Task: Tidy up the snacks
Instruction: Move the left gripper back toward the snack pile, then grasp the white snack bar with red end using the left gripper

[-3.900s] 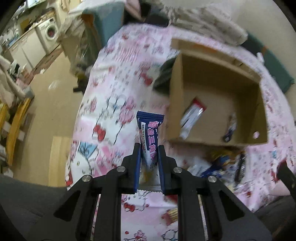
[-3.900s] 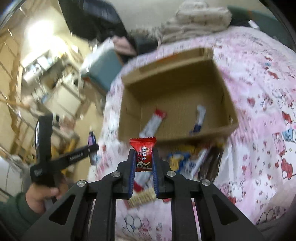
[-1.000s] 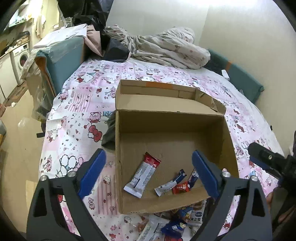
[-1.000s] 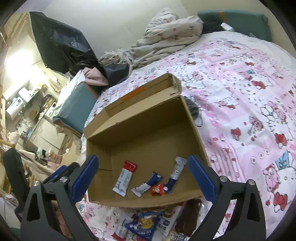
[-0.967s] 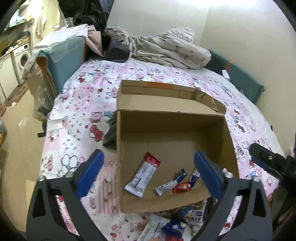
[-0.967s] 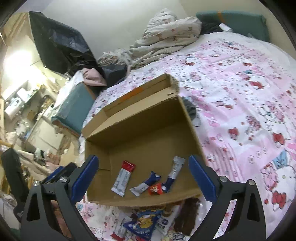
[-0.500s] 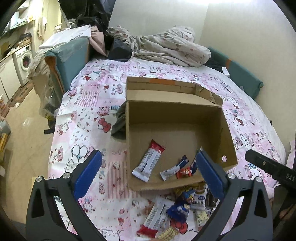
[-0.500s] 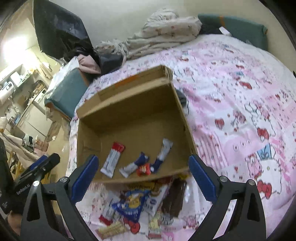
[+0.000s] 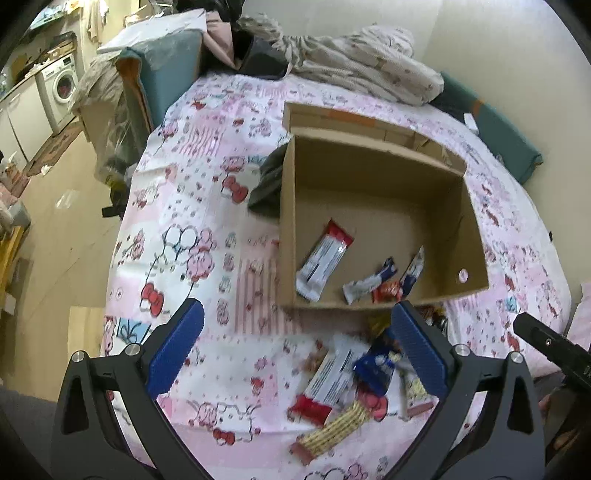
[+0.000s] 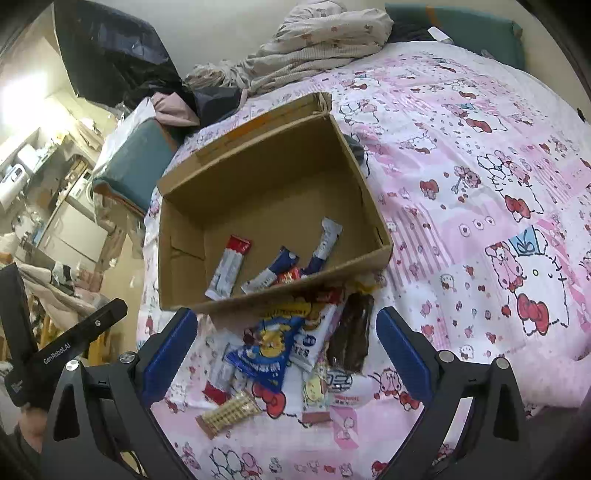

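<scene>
An open cardboard box [image 9: 288,206] [image 10: 365,184] sits on the pink patterned bedspread. Inside lie a white and red bar [image 9: 325,254] [image 10: 231,267], a blue and white stick [image 9: 369,282] [image 10: 271,273], a small red candy [image 9: 386,291] [image 10: 290,275] and another blue and white stick [image 9: 413,271] [image 10: 325,240]. A pile of loose snacks [image 9: 354,373] [image 10: 291,343] lies in front of the box. My left gripper [image 9: 295,350] is open above the pile's left side. My right gripper [image 10: 284,358] is open over the pile. Both hold nothing.
Crumpled bedding [image 9: 354,70] [image 10: 310,48] is heaped at the bed's far end beside a teal cushion [image 10: 458,26]. A dark cloth [image 9: 267,184] lies against the box's left wall. The floor and a washing machine [image 9: 62,88] are off the bed's left edge.
Both grippers let go of the snacks they held, a blue stick and a red candy, which now lie in the box. Both have since drawn back from the box toward the pile.
</scene>
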Demonstrator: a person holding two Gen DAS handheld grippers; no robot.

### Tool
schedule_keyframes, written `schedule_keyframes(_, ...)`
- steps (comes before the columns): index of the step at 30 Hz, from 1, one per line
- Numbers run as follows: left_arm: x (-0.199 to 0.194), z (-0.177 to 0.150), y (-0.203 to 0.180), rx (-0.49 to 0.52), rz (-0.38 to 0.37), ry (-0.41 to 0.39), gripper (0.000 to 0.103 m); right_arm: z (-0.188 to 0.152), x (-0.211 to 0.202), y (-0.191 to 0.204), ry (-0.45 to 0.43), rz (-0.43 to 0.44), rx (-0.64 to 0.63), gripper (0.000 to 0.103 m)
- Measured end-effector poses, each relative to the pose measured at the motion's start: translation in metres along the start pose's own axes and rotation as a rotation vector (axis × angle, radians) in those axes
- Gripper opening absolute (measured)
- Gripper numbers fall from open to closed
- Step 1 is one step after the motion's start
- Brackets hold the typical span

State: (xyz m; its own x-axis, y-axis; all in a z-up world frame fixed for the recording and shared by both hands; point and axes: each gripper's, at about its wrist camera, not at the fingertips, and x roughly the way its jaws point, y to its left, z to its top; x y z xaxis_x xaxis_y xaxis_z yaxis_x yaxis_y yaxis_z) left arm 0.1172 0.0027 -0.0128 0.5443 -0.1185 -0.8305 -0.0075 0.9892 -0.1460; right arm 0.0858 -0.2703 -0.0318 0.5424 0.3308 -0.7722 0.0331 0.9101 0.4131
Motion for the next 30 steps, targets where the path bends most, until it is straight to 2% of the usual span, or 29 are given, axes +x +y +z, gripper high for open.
schedule_keyframes(4,0.004,-0.011,0.002,0.027,0.003,0.049,0.100,-0.007,0.010,-0.003,0.065,-0.026,-0.009,0.100)
schedule_keyframes(8,0.014,-0.020,0.006,0.018,0.017,0.109,0.100,-0.016,0.023,-0.014,0.155,-0.028,0.040,0.100)
schedule_keyframes(13,0.030,-0.029,0.011,0.006,0.038,0.189,0.098,-0.021,0.032,-0.024,0.193,-0.035,0.101,0.100)
schedule_keyframes(16,0.049,-0.040,0.015,-0.008,0.043,0.288,0.087,-0.022,0.035,-0.025,0.207,-0.040,0.107,0.100)
schedule_keyframes(18,0.064,-0.049,0.019,-0.039,0.030,0.356,0.073,-0.022,0.037,-0.026,0.212,-0.041,0.118,0.100)
schedule_keyframes(20,0.075,-0.056,0.019,-0.065,0.008,0.406,0.066,-0.022,0.039,-0.027,0.216,-0.038,0.130,0.100)
schedule_keyframes(26,0.092,-0.069,-0.025,0.084,-0.040,0.429,0.064,-0.020,0.044,-0.030,0.230,-0.050,0.140,0.100)
schedule_keyframes(30,0.101,-0.074,-0.054,0.191,-0.055,0.418,0.050,-0.021,0.048,-0.031,0.244,-0.060,0.143,0.100)
